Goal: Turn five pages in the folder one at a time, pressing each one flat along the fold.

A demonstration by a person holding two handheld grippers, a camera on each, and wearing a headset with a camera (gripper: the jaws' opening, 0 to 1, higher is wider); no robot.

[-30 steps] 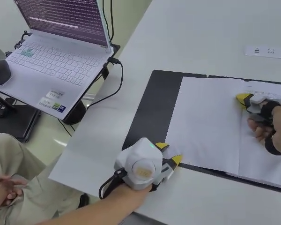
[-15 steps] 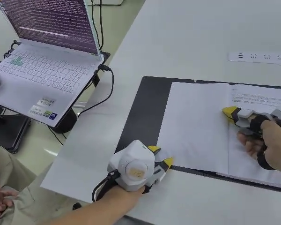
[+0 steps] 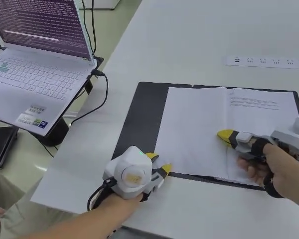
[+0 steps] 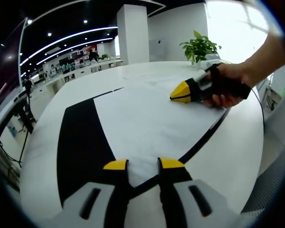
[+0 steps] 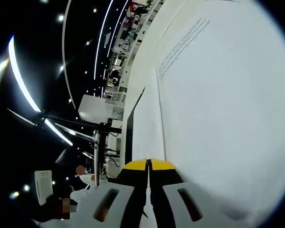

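While its yellow-tipped jaws stand a narrow gap apart with nothing between them, the left gripper (image 4: 143, 164) sits at the near edge of the folder (image 4: 78, 137), its tips at the near left corner of the left page (image 4: 147, 118). In the head view this gripper (image 3: 159, 163) lies where the folder's black cover meets that corner, low over the bench (image 3: 189, 35).

The right gripper (image 5: 147, 164) has its jaws closed tip to tip, holding nothing. They lie low on the paper just beside the fold (image 5: 160, 109), with printed lines on the right page (image 5: 218, 95) ahead. In the head view its tip (image 3: 224, 134) rests on the left page close to the fold, toward the folder's near edge.

The folder lies open and flat, close to the bench's near edge. A power strip (image 3: 266, 61) lies toward the far edge, well apart from the folder. Off the bench's left edge a laptop (image 3: 35, 69) stands open on a stand (image 3: 55, 134), with a cable (image 3: 100, 94) plugged into its side.
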